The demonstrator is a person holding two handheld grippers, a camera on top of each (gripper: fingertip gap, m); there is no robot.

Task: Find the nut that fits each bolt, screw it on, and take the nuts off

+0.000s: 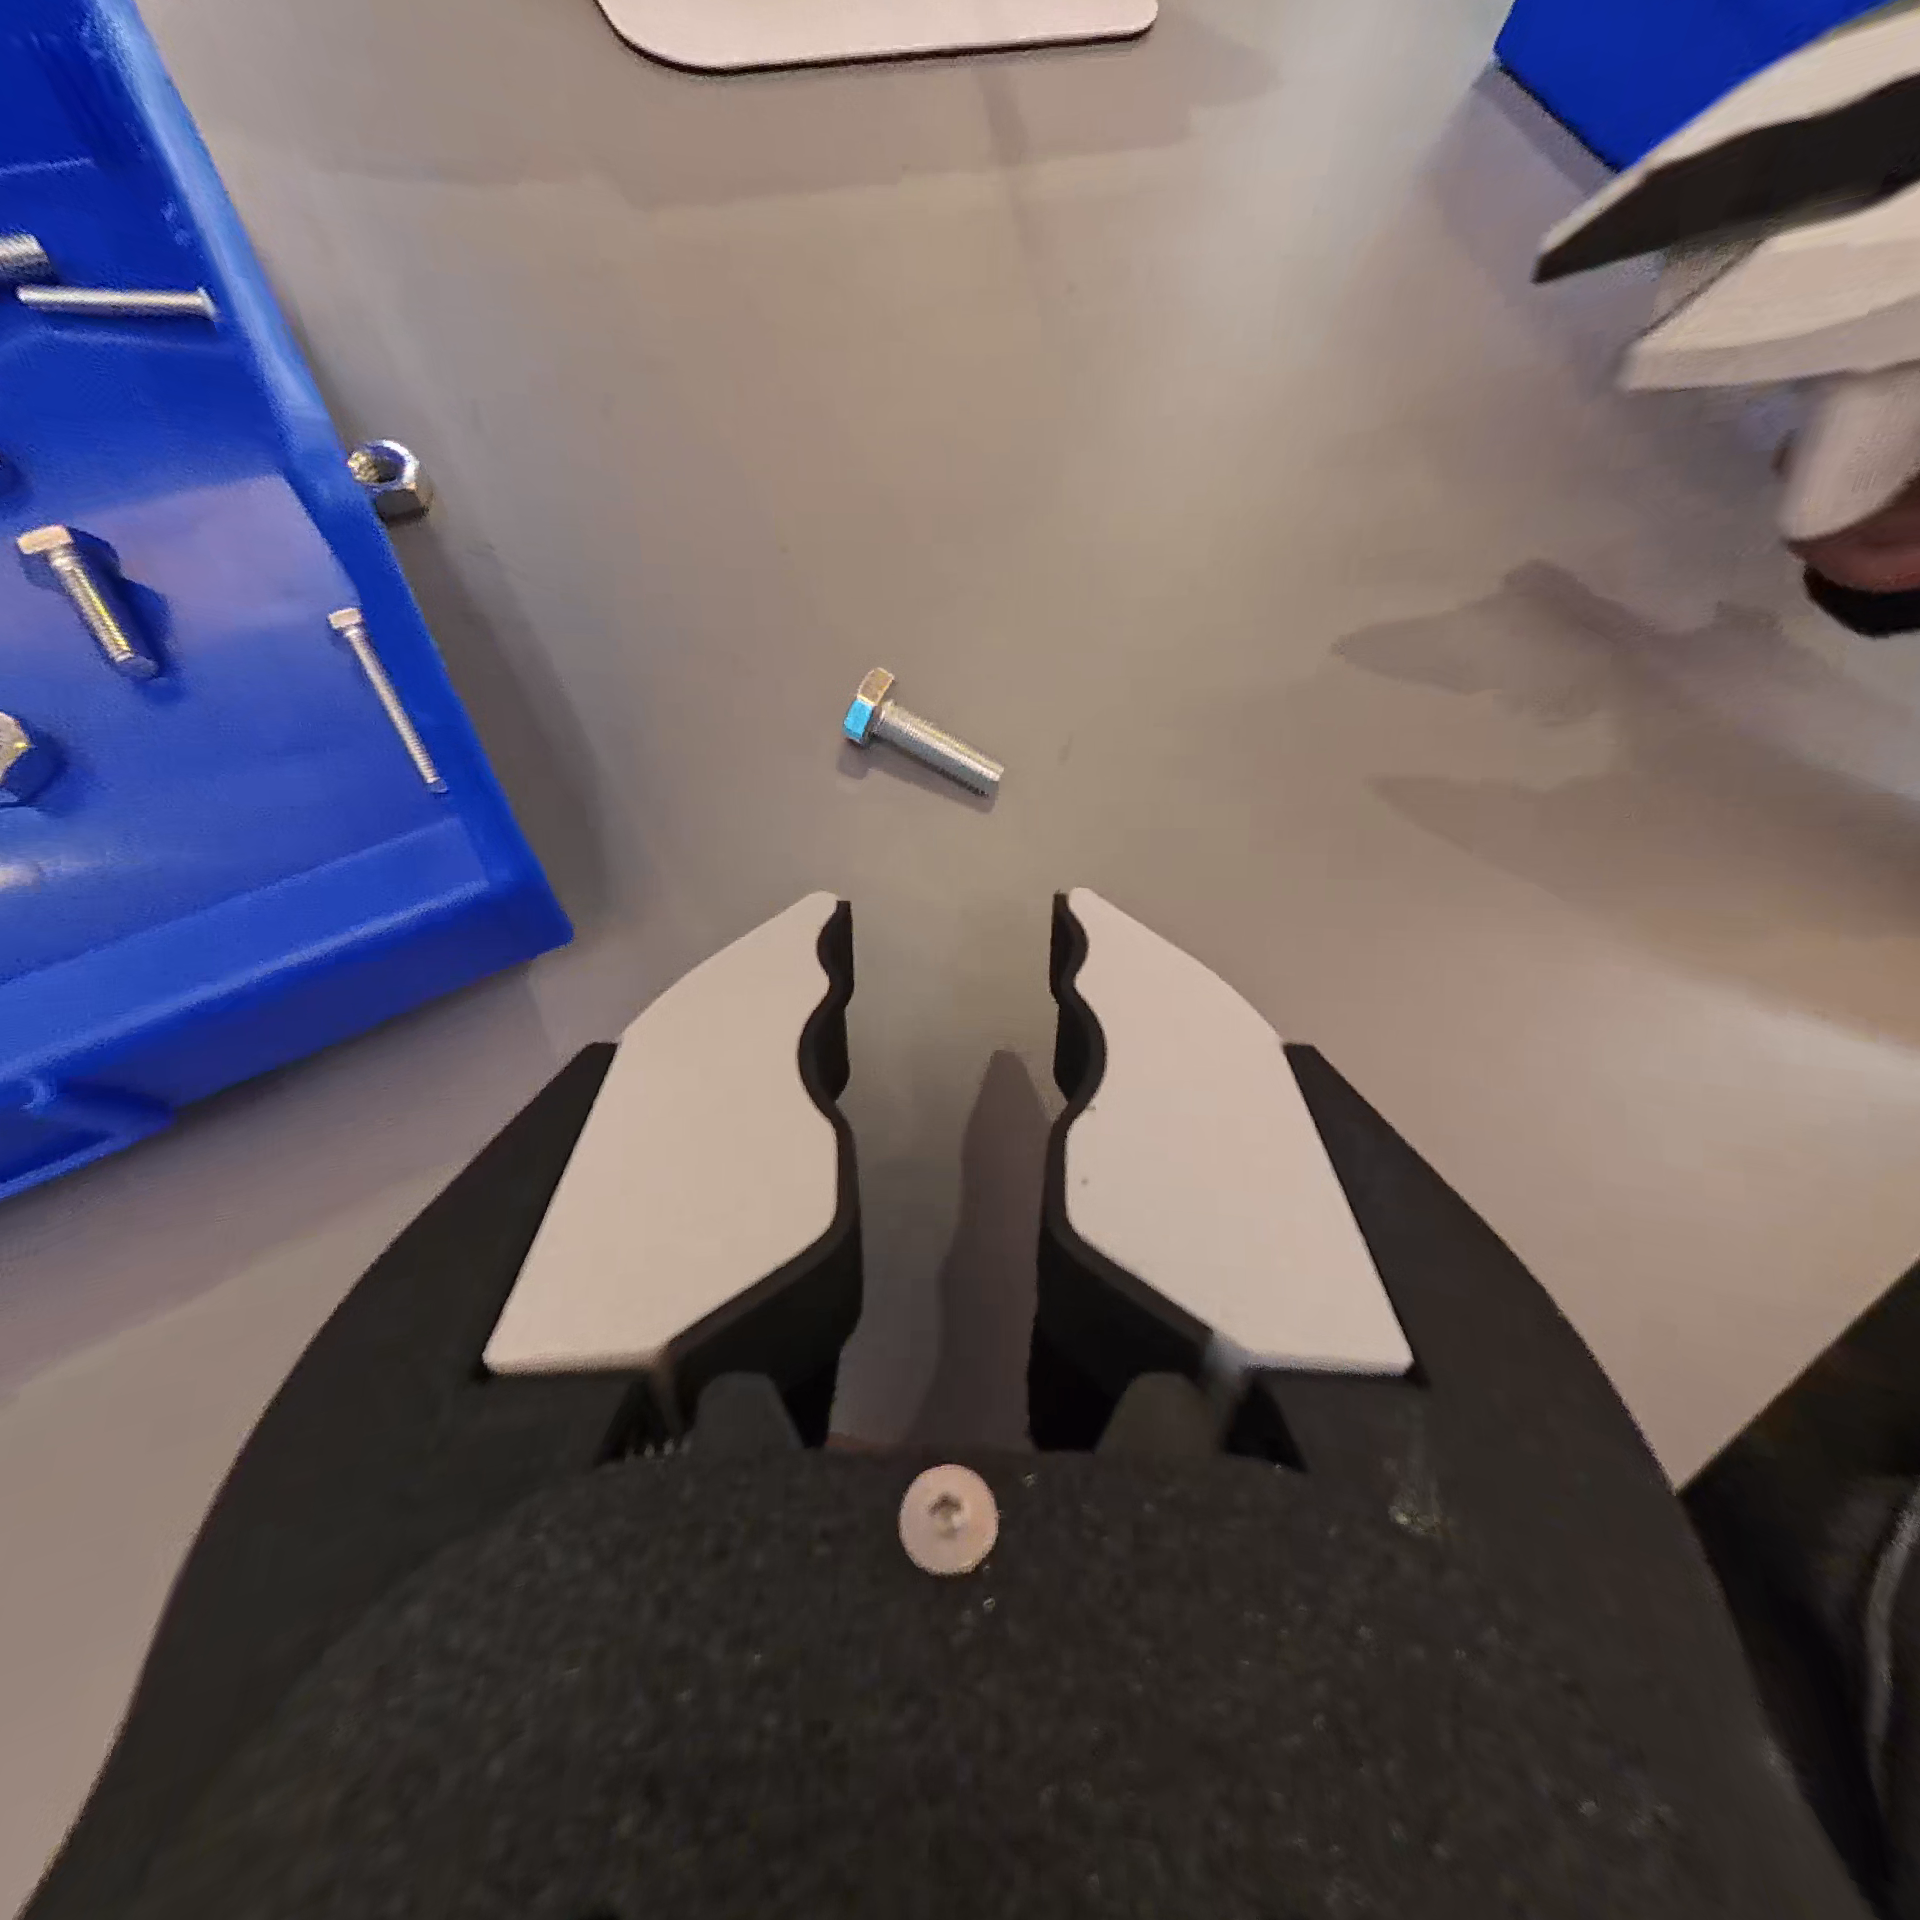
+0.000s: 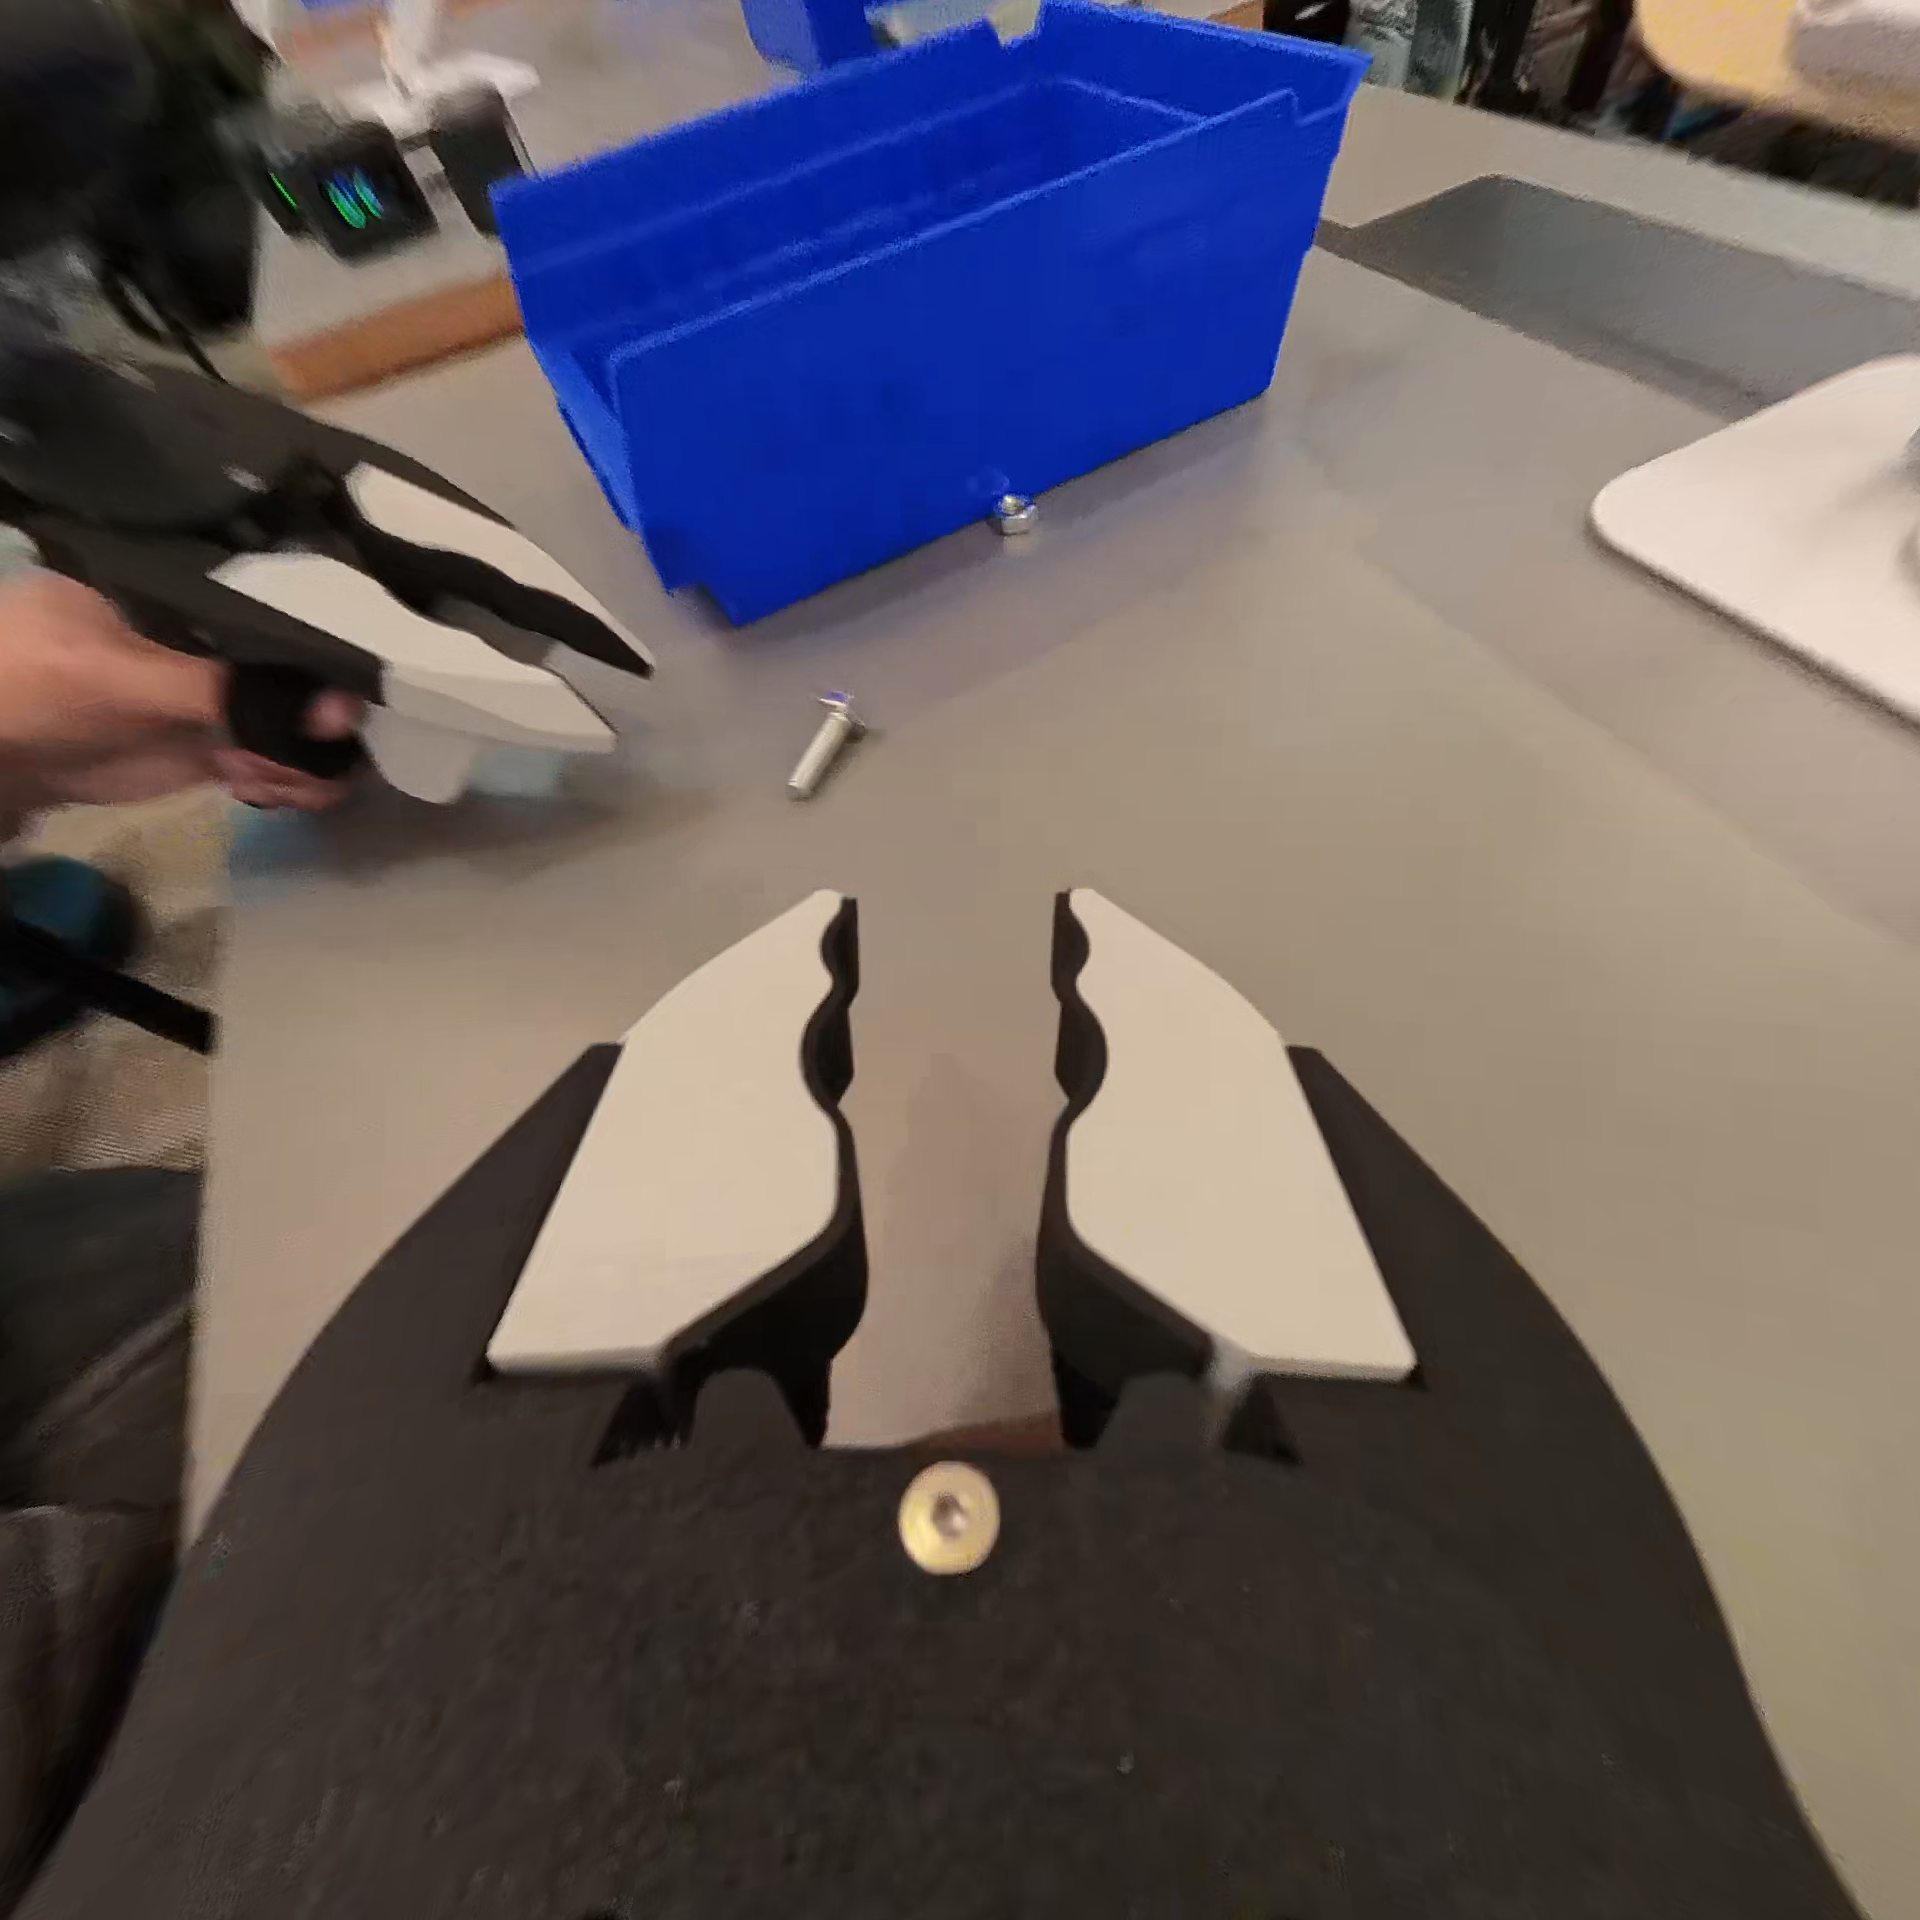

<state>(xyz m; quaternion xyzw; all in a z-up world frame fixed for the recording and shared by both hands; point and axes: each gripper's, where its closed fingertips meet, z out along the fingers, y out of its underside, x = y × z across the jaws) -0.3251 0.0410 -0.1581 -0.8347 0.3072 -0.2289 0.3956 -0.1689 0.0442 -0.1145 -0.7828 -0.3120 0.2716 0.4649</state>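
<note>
Each hand-held gripper [image 1: 953, 914] [image 2: 956, 914] has a black textured body, two grey-faced fingers [image 1: 707, 1122] with wavy black pads, and one silver centre screw [image 1: 948, 1519].

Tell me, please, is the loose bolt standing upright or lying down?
Lying down: the bolt rests on its side on the grey table, no nut on it.

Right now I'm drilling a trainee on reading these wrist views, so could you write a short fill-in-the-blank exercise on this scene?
1. The loose bolt lies on the grey ____.
2. The bin holding other bolts is coloured ____.
3. A single nut rests on the table against the outside of the ____.
4. Both the left gripper and the right gripper are ____ and hold nothing.

Missing words: table; blue; bin; open
</note>
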